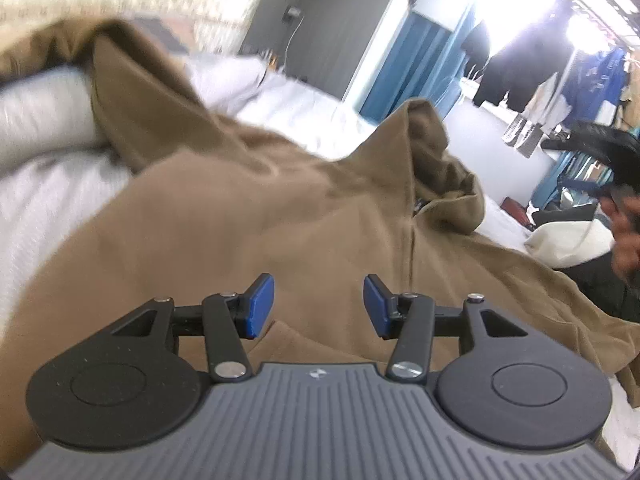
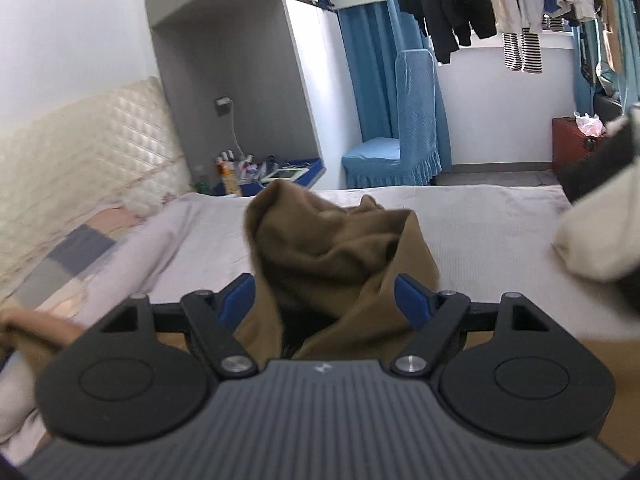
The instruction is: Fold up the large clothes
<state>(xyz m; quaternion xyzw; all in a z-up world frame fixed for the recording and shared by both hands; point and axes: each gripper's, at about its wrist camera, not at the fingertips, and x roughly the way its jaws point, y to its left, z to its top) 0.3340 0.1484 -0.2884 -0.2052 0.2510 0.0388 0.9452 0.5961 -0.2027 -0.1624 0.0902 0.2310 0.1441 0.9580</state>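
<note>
A large brown hooded garment (image 1: pixel 248 208) lies spread over the white bed (image 1: pixel 36 208), zip side up, its hood (image 1: pixel 436 168) bunched at the far end. My left gripper (image 1: pixel 318 306) hovers open above the garment's body, with nothing between its blue pads (image 1: pixel 260 306). In the right wrist view the crumpled hood (image 2: pixel 336 248) rises just ahead of my right gripper (image 2: pixel 326 300), whose jaws stand wide apart. The cloth shows in the gap, but the pads (image 2: pixel 412 300) do not press on it. A person's hand (image 1: pixel 624 232) shows blurred at the left view's right edge.
A quilted headboard (image 2: pixel 80 148) and a patterned pillow (image 2: pixel 76 248) lie to the left. A cream and dark bundle (image 2: pixel 592 240) sits on the bed's right side. Beyond the bed are a blue covered chair (image 2: pixel 396 152), a cluttered bedside shelf (image 2: pixel 264 172), hanging clothes (image 2: pixel 460 0) and a red box (image 2: pixel 576 144).
</note>
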